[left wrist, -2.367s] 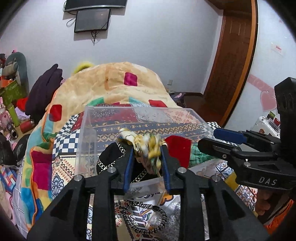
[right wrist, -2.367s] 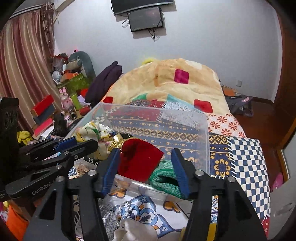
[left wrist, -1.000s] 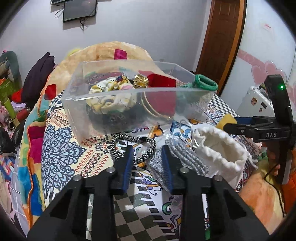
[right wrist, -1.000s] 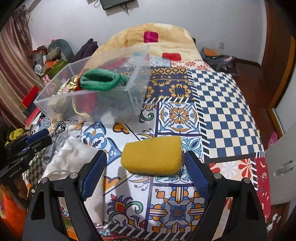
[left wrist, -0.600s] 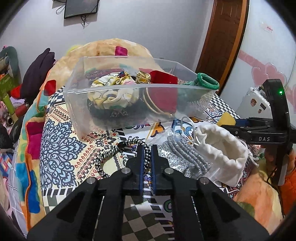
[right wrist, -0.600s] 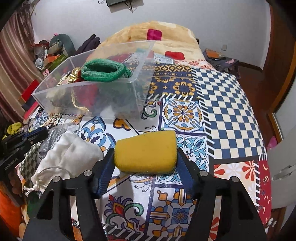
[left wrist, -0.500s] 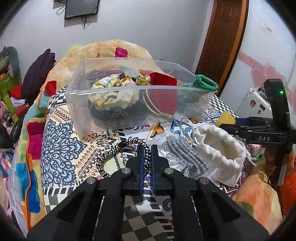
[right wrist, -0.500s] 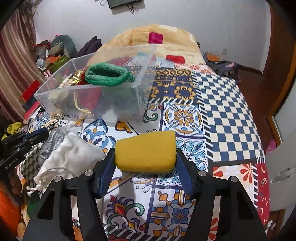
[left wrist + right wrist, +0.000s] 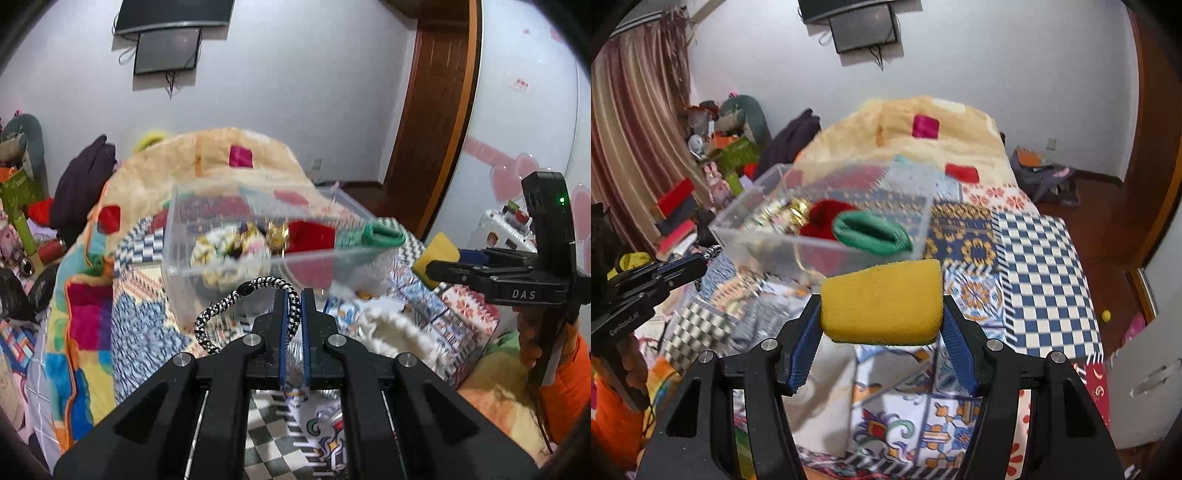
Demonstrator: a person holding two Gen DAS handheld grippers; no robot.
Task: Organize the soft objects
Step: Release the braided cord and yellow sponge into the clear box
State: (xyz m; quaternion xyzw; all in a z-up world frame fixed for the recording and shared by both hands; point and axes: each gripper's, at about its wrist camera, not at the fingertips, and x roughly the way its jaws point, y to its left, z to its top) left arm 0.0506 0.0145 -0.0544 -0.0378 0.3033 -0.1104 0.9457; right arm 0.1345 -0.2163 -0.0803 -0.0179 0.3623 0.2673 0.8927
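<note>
Gripper on the left (image 9: 293, 308) is clamped on a black-and-white braided hair band (image 9: 236, 306), lifted just in front of the clear plastic bin (image 9: 221, 266) on the bed (image 9: 1045, 251). The right gripper (image 9: 881, 332) squeezes a yellow sponge (image 9: 881, 301) by its ends, raised near the bin's front wall. Only a thin bit of band is pinched, so its dangling loop could snag the rim and pull free. The sponge may spring out if released short of the bin.
</note>
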